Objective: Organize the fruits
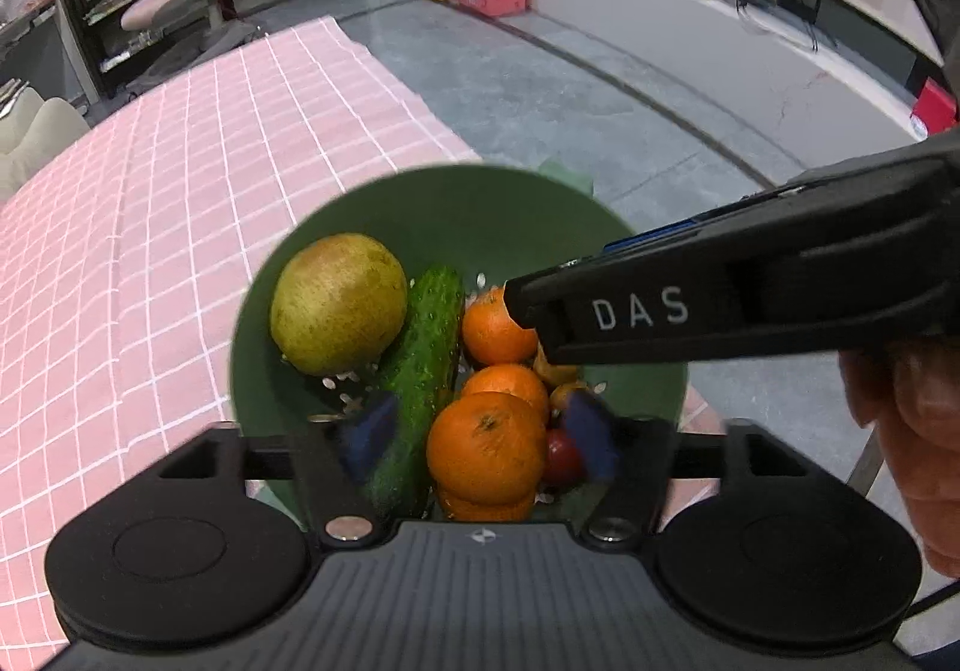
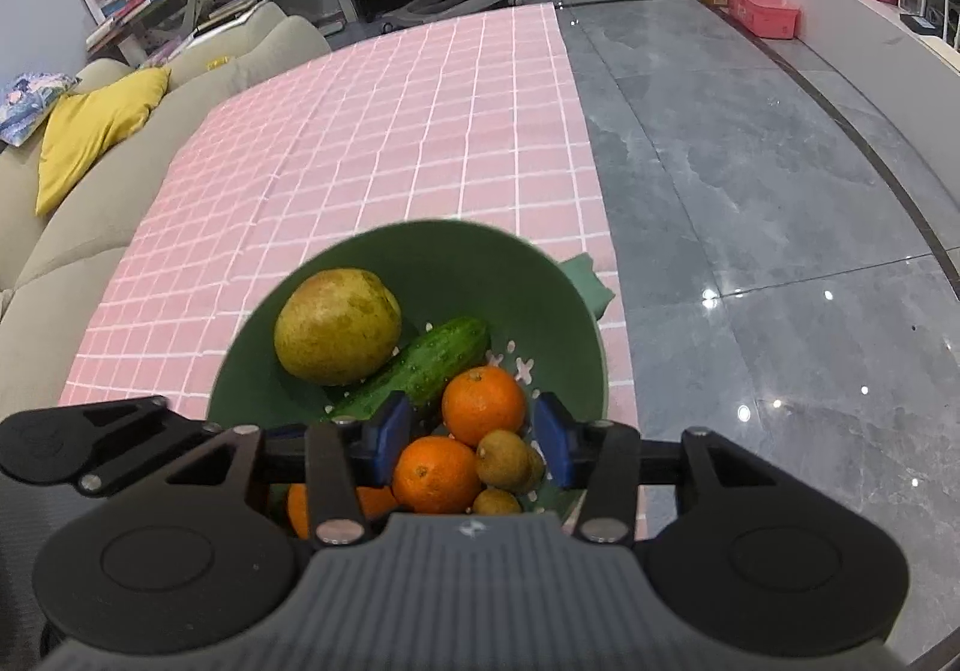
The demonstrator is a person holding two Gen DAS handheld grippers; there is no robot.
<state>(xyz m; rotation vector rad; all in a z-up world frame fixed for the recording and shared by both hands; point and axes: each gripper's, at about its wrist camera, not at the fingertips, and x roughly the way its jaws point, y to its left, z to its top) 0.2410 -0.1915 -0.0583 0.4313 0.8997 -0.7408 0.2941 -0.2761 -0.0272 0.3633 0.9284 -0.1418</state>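
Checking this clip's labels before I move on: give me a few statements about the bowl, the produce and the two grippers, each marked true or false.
1. The pear lies inside the green bowl. True.
2. The cucumber lies on the pink checked cloth outside the bowl. False: it is in the bowl, beside the pear.
3. Several oranges are in the bowl, one near its middle. True.
4. The right gripper is clamped on the pear. False: its jaws stand apart over an orange and small brown fruits, with nothing gripped.
5. The left gripper is shut. False: its jaws stand wide apart above the bowl.
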